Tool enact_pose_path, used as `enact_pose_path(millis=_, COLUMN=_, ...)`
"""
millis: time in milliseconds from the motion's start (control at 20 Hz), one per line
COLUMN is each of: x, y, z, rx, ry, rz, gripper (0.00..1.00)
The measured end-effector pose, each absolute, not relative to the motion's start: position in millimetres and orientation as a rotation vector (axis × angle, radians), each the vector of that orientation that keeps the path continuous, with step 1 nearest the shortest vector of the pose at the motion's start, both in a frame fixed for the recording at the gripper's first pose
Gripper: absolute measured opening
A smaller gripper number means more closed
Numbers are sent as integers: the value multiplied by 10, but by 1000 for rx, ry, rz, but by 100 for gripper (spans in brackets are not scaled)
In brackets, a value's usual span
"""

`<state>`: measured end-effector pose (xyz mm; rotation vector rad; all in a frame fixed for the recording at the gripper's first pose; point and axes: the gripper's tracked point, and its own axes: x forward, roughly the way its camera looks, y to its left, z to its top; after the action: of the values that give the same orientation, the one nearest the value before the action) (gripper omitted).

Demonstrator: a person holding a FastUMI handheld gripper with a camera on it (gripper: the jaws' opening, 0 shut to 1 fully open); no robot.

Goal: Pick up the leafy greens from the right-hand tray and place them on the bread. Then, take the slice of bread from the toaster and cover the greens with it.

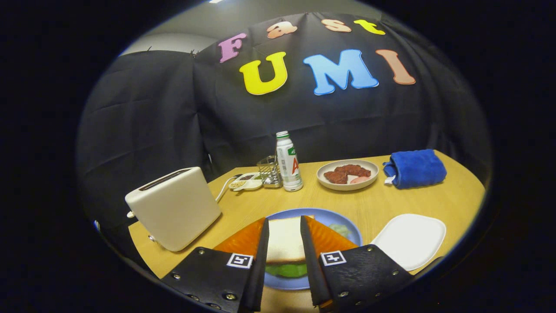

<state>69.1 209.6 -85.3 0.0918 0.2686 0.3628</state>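
Note:
My gripper point(284, 221) is shut on a white slice of bread point(284, 239), whose edges meet both fingers. The slice hangs low over a blue plate point(334, 217). Under its near edge, leafy greens point(286, 270) show between the fingers, and a bit more green lies on the plate just right of the right finger. What lies beneath the greens is hidden. The cream toaster point(173, 208) stands left of the plate, and I see no bread rising from its slot. The white right-hand tray point(410, 239) sits bare to the right of the plate.
At the back of the wooden table stand a white bottle point(289, 161), a small metal rack point(269, 171) and a little white dish point(245, 182). A beige plate with meat pieces point(347, 174) and a rolled blue towel point(415, 168) lie behind the tray.

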Motion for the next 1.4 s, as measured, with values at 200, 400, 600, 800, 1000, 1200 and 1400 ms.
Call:
enact_pose_path(millis=200, x=767, y=1662, z=-574, rx=19, ry=168, rz=247, gripper=42)
enact_pose_path(millis=400, x=781, y=1256, z=-333, rx=-37, ry=93, rz=156, gripper=42)
enact_pose_path(millis=600, x=765, y=852, z=-102, rx=-34, ry=42, rz=61, gripper=42)
enact_pose_path(millis=800, x=729, y=707, z=-23, rx=5, ry=19, rz=42, gripper=42)
enact_pose_path(millis=1000, x=711, y=673, z=3, rx=3, ry=12, rz=41, gripper=42)
enact_pose_path(millis=1200, x=682, y=528, z=94, rx=1, ry=-16, rz=32, gripper=42)
enact_pose_path(millis=1400, x=587, y=68, z=319, rx=-30, ry=-114, rz=-9, gripper=47)
